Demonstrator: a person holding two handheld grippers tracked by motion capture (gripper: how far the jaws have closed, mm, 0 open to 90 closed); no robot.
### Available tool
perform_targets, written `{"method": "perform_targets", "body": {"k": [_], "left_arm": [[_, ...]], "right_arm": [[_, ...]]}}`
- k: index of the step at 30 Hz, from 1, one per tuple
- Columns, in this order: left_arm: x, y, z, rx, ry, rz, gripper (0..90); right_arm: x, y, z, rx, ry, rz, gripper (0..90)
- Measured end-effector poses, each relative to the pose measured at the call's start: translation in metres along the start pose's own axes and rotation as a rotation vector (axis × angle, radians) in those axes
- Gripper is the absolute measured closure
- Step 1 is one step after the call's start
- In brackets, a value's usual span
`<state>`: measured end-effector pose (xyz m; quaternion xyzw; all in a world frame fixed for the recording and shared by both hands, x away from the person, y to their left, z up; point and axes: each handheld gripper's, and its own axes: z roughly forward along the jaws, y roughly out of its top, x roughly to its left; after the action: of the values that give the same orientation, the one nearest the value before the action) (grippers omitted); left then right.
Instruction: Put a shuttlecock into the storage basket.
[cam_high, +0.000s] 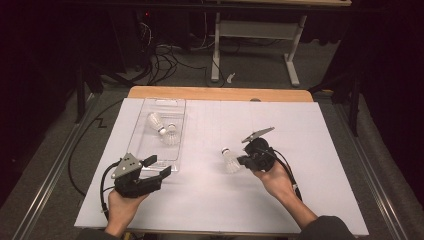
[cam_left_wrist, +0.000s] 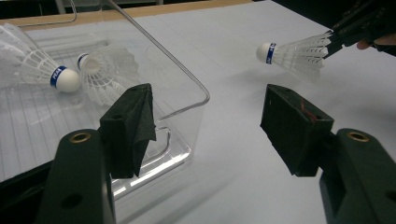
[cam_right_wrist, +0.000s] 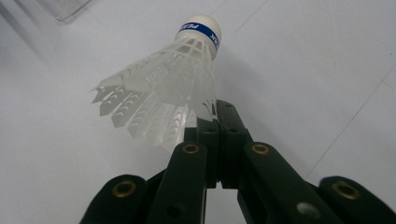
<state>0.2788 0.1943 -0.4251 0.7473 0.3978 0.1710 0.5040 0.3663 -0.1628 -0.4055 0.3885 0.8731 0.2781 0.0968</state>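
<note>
Feather-thin skirt is all the right tool (cam_right_wrist: 212, 119) clamps on the shuttlecock (cam_right_wrist: 173, 88); it could slip or crush. Left tool (cam_left_wrist: 210, 126) stands apart beside the clear tray (cam_left_wrist: 187, 100) near the desk's left edge.

shuttlecock (cam_right_wrist: 173, 84) | white feathered skirt, blue-banded cork | tilted, cork away | skirt rim pinched, off table
</note>
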Motion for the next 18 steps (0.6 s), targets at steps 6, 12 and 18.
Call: {"method": "perform_targets", "body": {"k": [6,12,18], "left_arm": [[-0.001,0.006,0.006,0.005,-0.019,0.004,35.4],[-0.003,0.009,0.011,0.013,-0.030,0.011,35.6],[-0.005,0.012,0.015,0.018,-0.032,0.022,35.8]], "right_arm": [[0.000,0.002,0.000,0.003,0.002,0.004,90.0],[0.000,0.003,0.001,0.003,0.000,0.003,90.0],[0.000,0.004,0.002,0.007,0.000,0.010,90.0]]}}
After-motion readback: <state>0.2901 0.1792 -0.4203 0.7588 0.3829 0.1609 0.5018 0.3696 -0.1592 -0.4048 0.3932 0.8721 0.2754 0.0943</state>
